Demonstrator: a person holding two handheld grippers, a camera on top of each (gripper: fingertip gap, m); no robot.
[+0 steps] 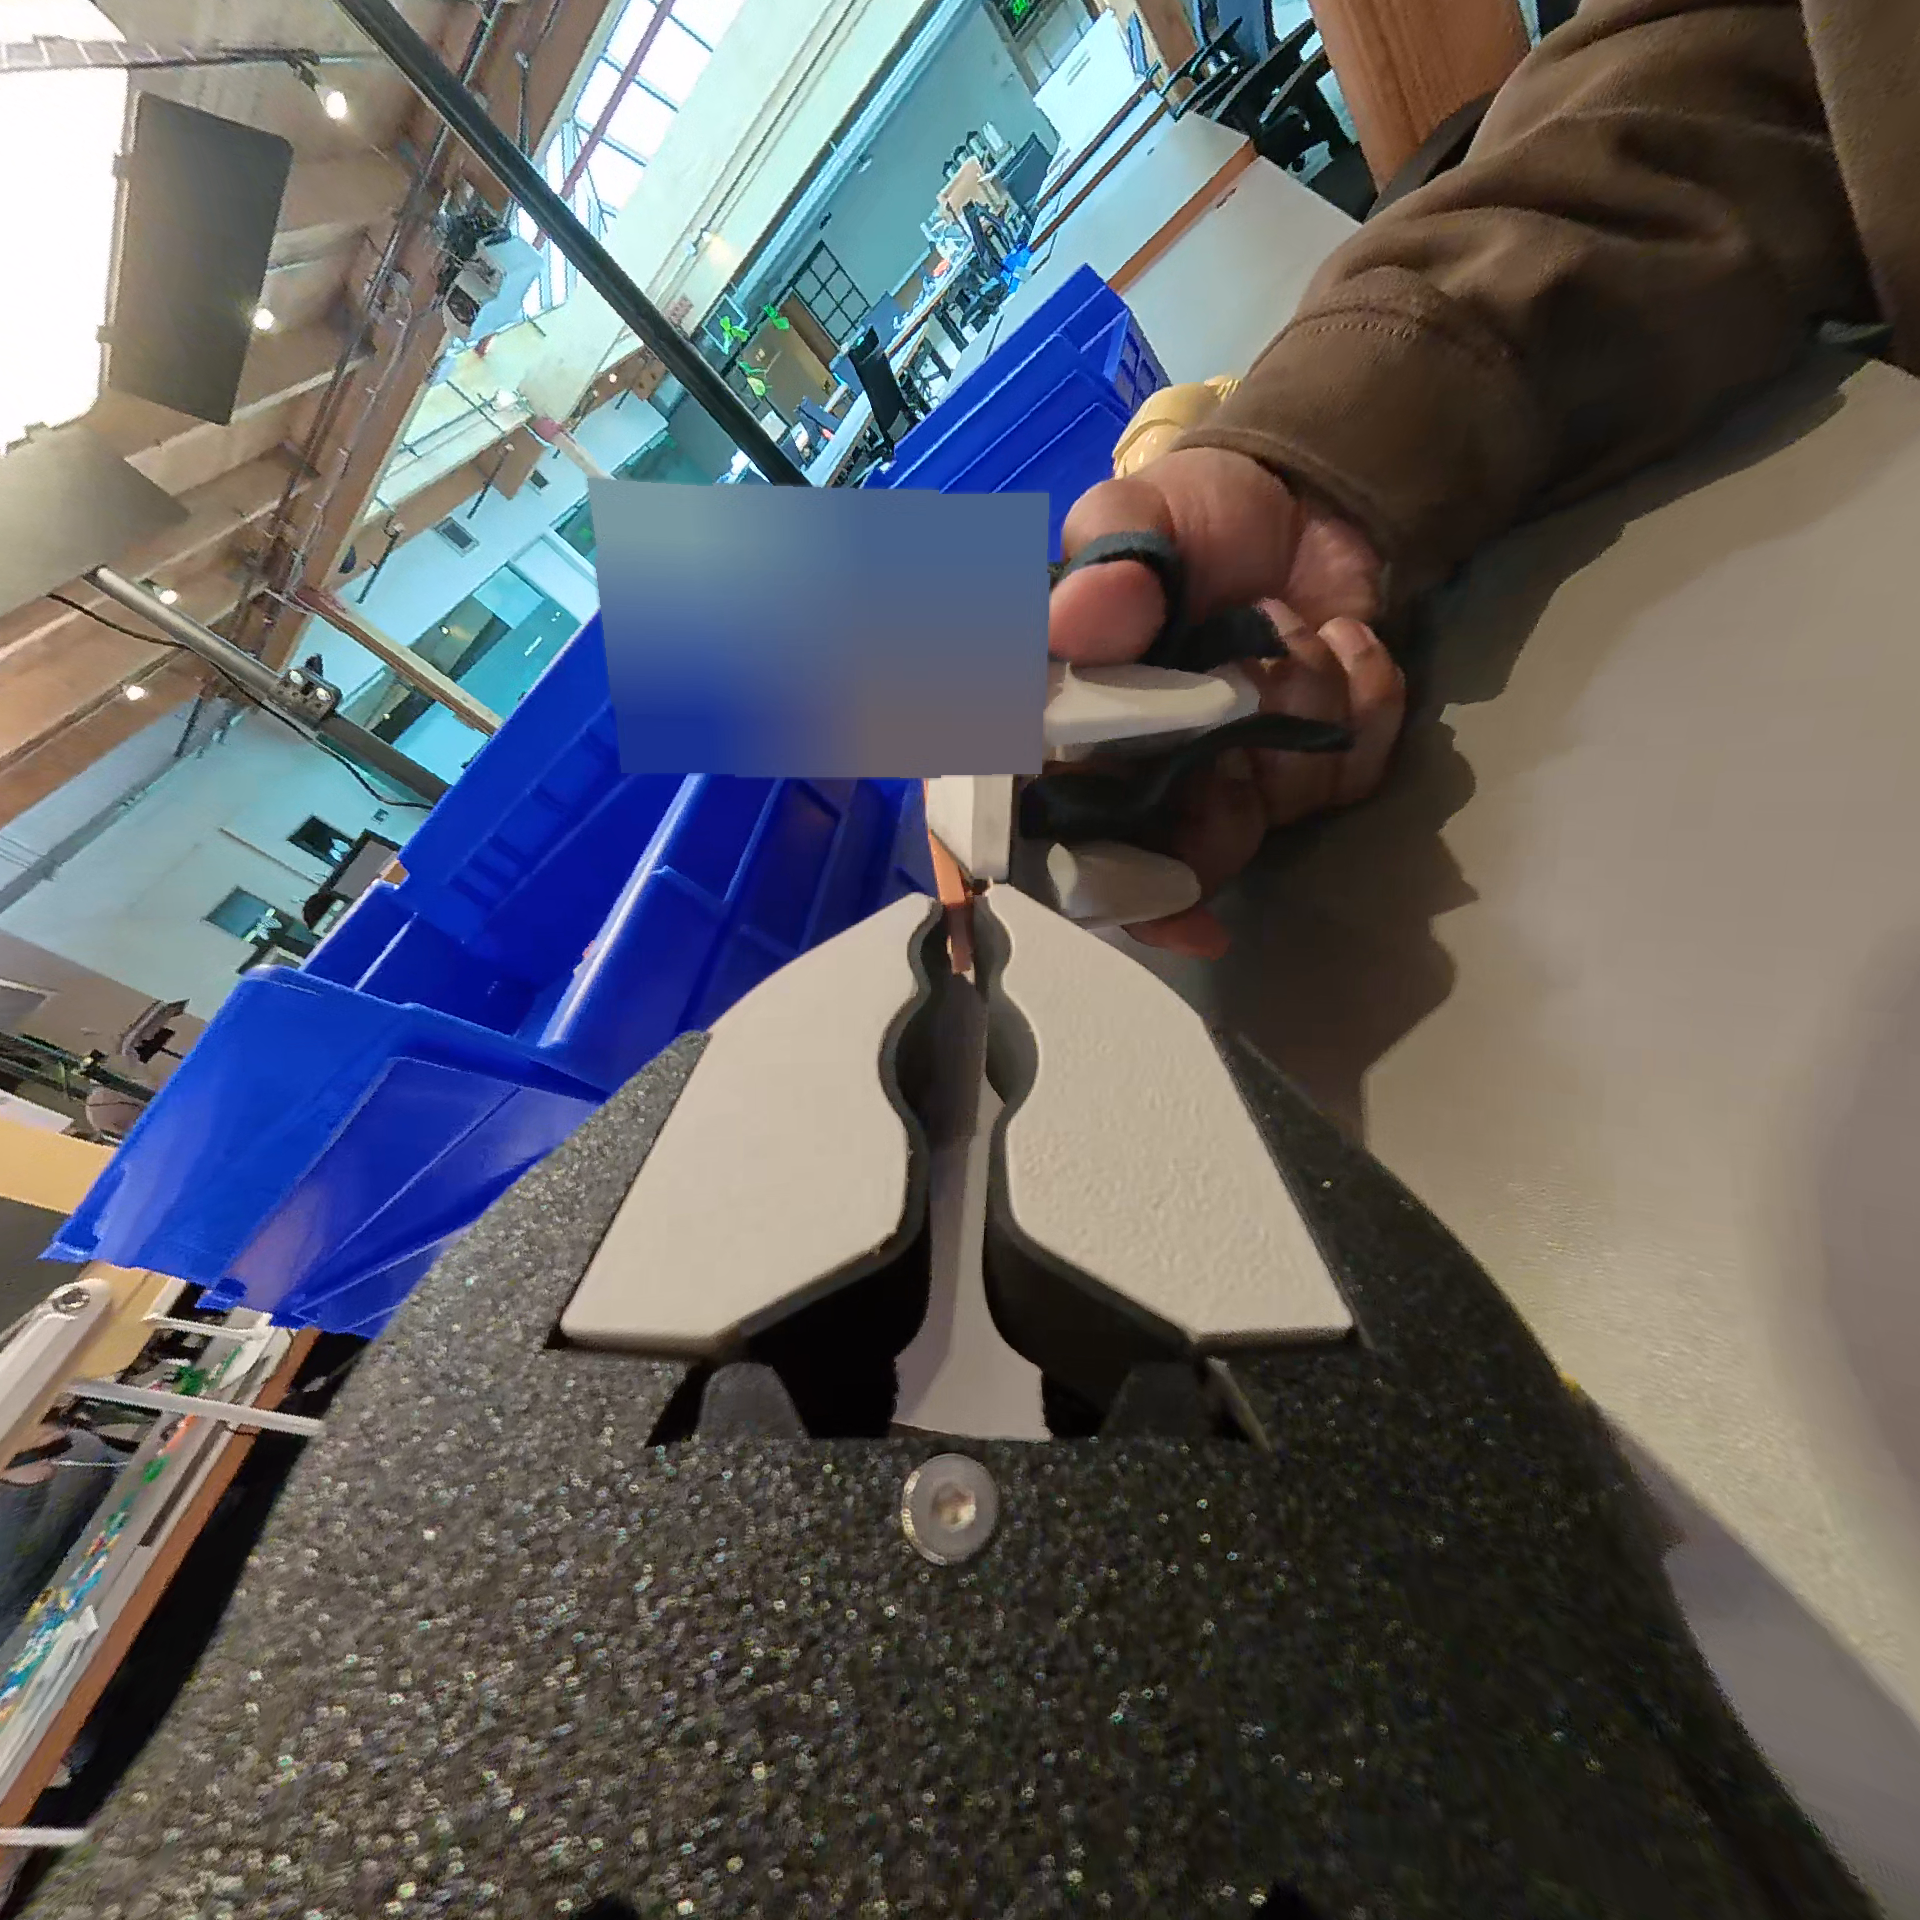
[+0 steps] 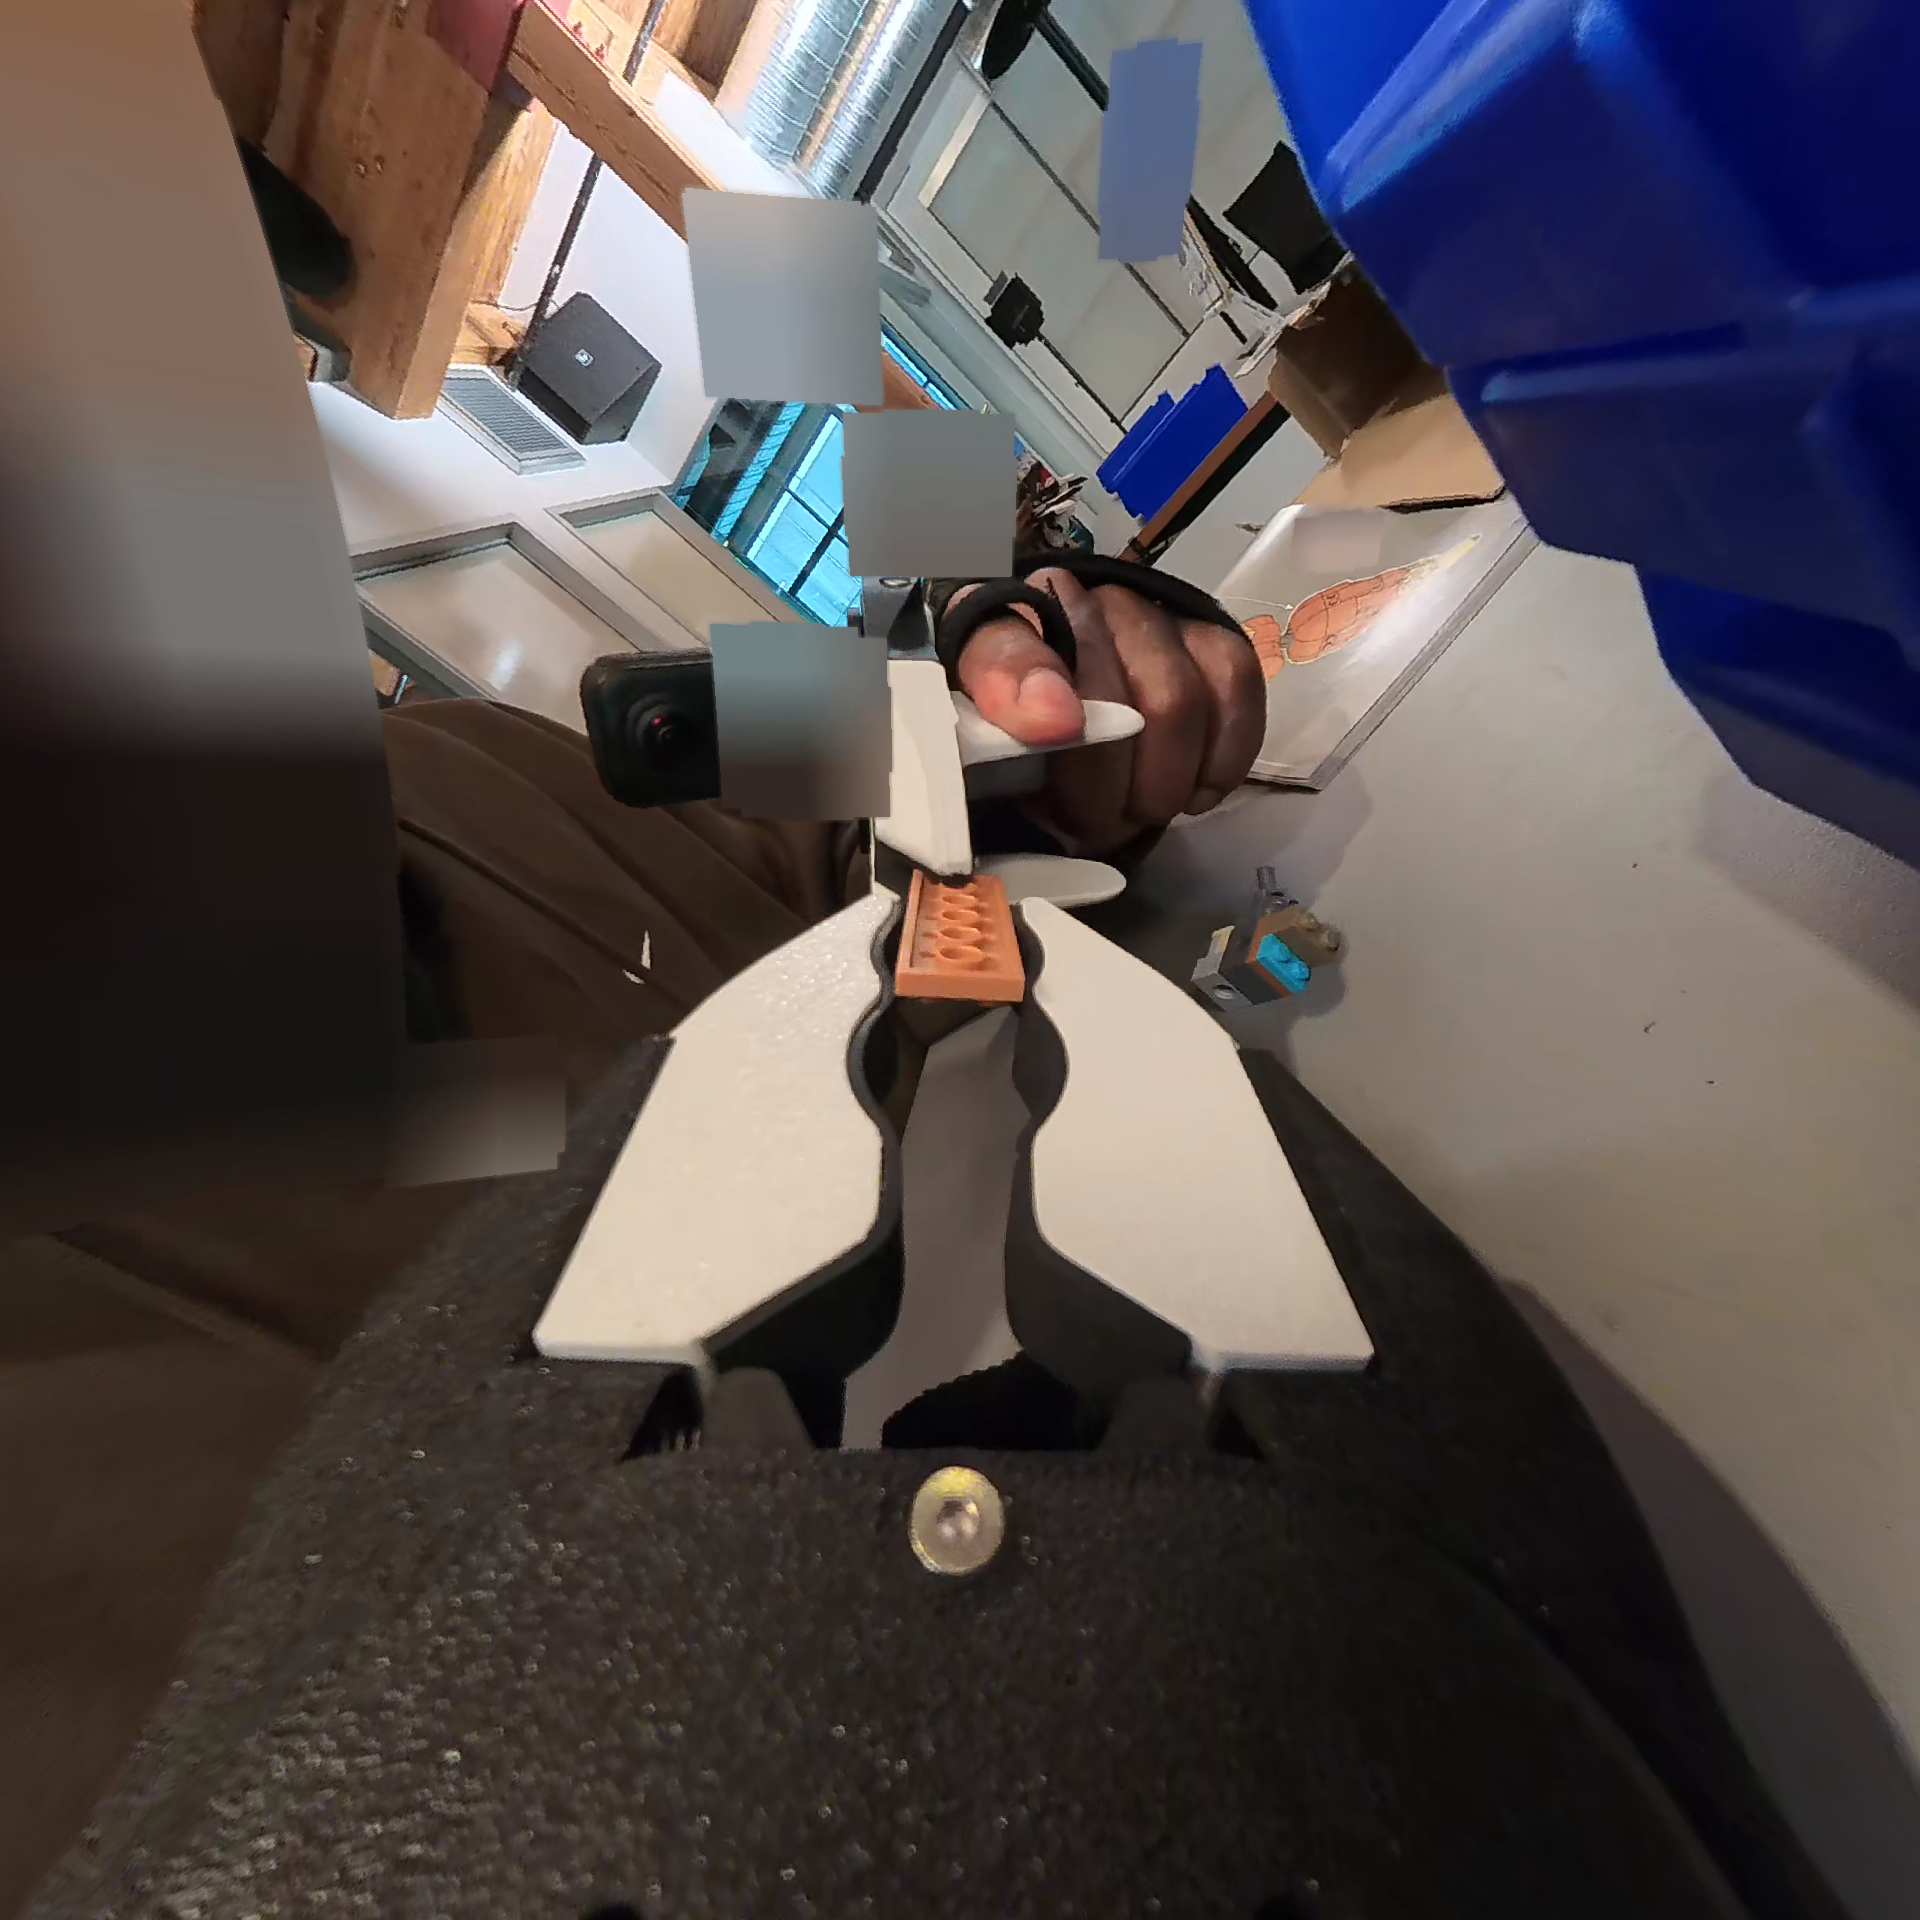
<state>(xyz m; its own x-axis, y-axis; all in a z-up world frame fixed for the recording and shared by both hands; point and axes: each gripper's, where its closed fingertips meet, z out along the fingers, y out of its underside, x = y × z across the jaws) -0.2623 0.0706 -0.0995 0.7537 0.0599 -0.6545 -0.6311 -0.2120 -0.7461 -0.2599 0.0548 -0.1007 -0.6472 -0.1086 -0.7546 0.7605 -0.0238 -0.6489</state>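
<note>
The right gripper [image 2: 961, 951] is clamped on the long edges of an orange brick plate [image 2: 961, 951], the left gripper [image 1: 964, 935] is nearly closed, pinching the same plate edge-on above the grey table [image 1: 1662, 935], beside blue bins [image 1: 644, 935] whose contents are hidden.

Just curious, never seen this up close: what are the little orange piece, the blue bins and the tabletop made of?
Orange plate: looks like moulded plastic, matte, with round tubes on its underside; the right gripper clamps it.
Blue bins: probably rigid plastic, glossy highlights and moulded ribs.
Tabletop: smooth pale grey, maybe laminate; hard to tell.
</note>
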